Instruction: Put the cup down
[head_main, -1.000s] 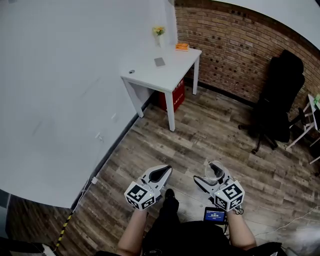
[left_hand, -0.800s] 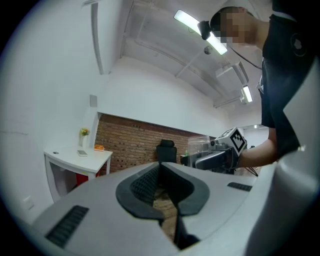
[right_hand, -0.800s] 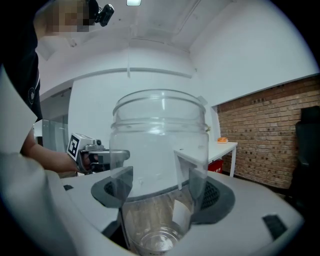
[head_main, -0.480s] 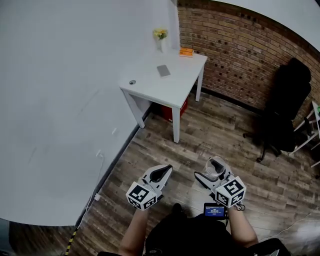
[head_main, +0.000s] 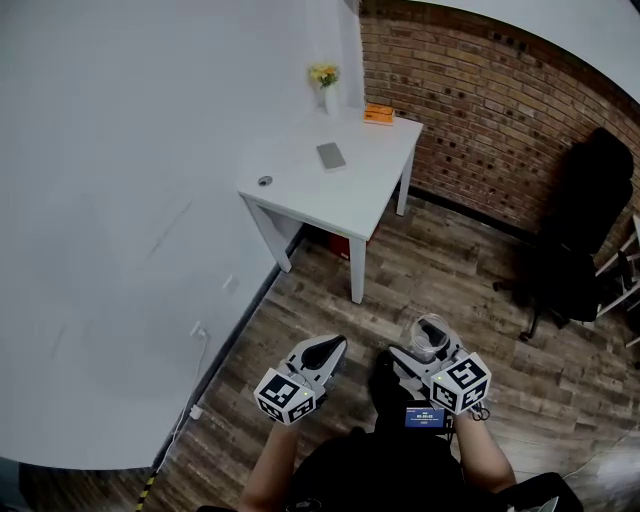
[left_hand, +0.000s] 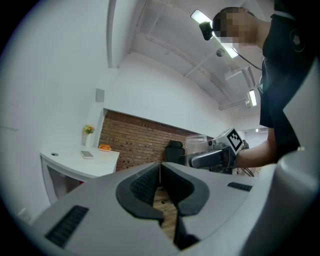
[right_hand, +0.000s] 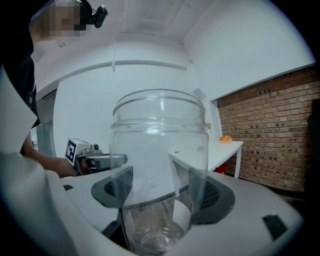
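A clear plastic cup (right_hand: 160, 165) stands upright between the jaws of my right gripper (right_hand: 162, 192), which is shut on its lower part. In the head view the cup (head_main: 428, 337) and right gripper (head_main: 425, 352) hang over the wooden floor, short of the white table (head_main: 375, 185). My left gripper (head_main: 322, 351) is level with it on the left, jaws shut and empty. In the left gripper view the left gripper (left_hand: 160, 187) points at the brick wall, and the cup (left_hand: 196, 148) shows to the right.
On the white table lie a grey phone (head_main: 331, 155), an orange object (head_main: 378, 114), a small round item (head_main: 264, 181) and a vase of yellow flowers (head_main: 323, 80). A red box (head_main: 340, 243) sits under it. A black office chair (head_main: 580, 240) stands at the right.
The table has drifted lower and closer in the head view as the person walks toward it. Both grippers keep their places, the cup still held.
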